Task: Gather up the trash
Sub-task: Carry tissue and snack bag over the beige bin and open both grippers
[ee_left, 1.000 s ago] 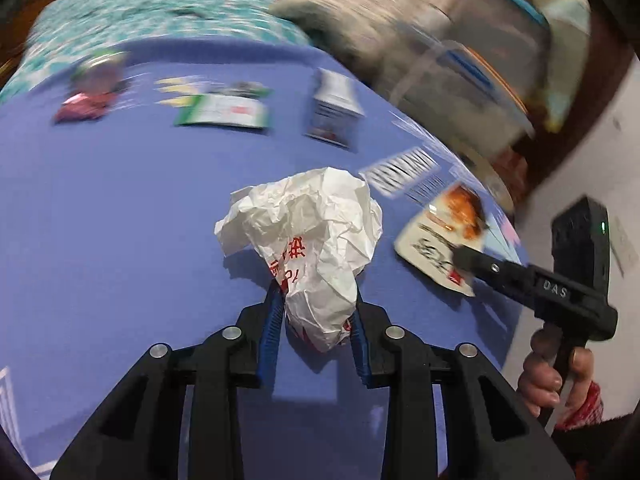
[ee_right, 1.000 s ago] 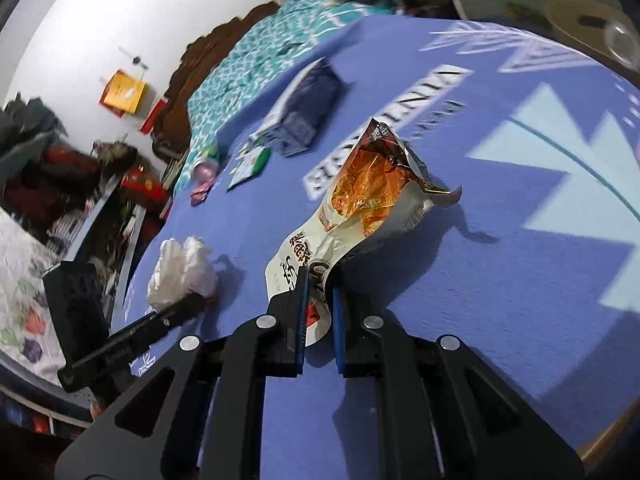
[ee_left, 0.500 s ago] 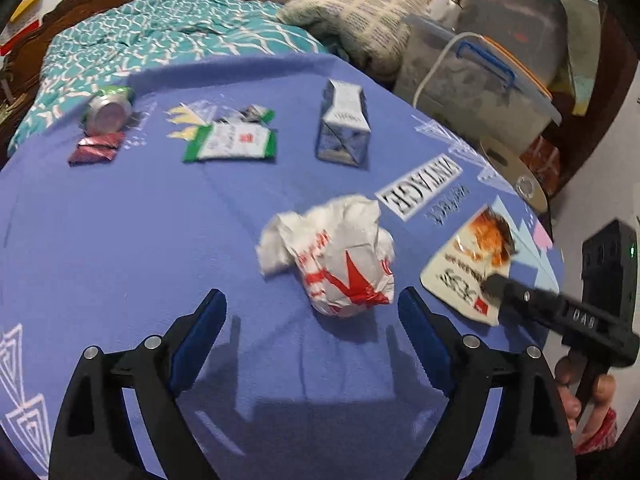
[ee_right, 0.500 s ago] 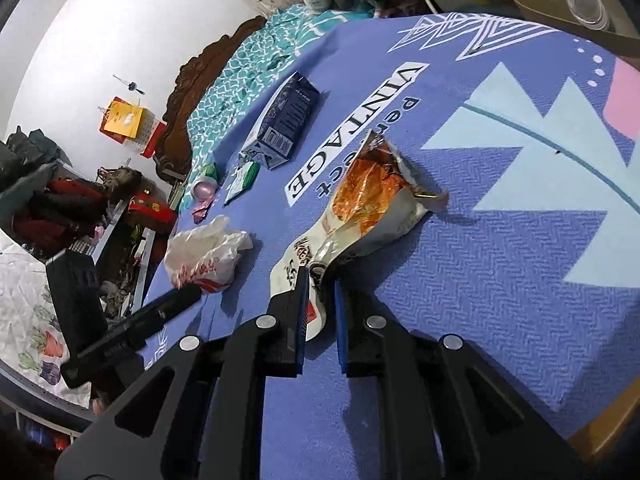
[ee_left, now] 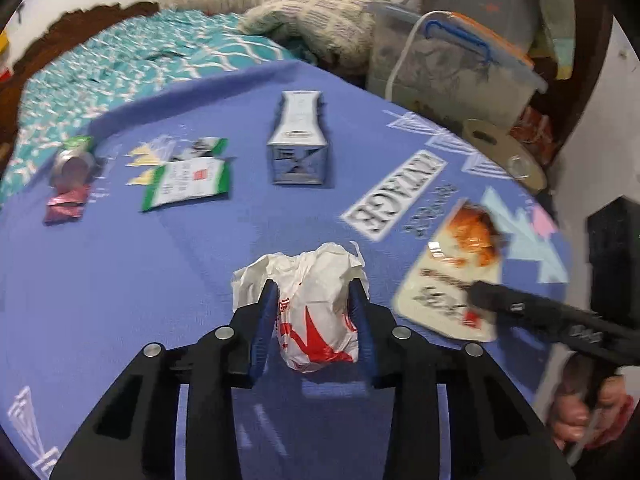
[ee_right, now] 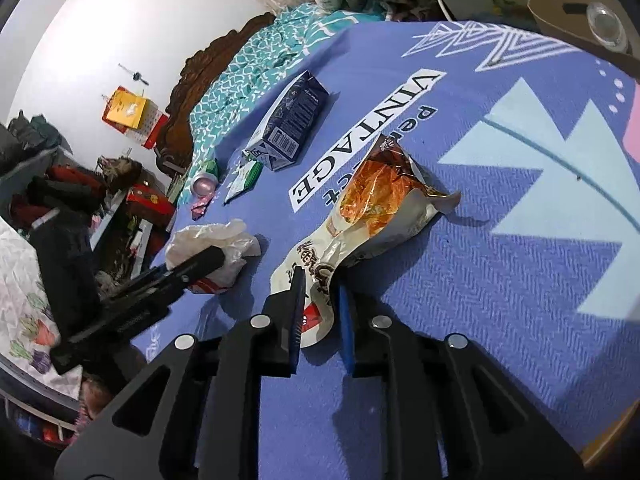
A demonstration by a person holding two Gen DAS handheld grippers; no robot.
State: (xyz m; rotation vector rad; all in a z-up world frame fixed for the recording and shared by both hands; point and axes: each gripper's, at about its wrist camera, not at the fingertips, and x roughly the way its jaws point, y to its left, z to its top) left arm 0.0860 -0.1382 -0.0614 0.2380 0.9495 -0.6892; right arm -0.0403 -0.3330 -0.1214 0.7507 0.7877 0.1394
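The purple tablecloth (ee_right: 520, 280) bears "VINTAGE" in dark capitals on a white band.

White wall (ee_right: 100, 32); dark carved headboard (ee_right: 200, 76); teal patterned bedspread (ee_left: 120, 64).

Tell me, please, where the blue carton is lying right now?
In the left wrist view the blue carton lies on its side on the purple tablecloth, far centre, right of the green-edged sachet and beyond the crumpled white bag.
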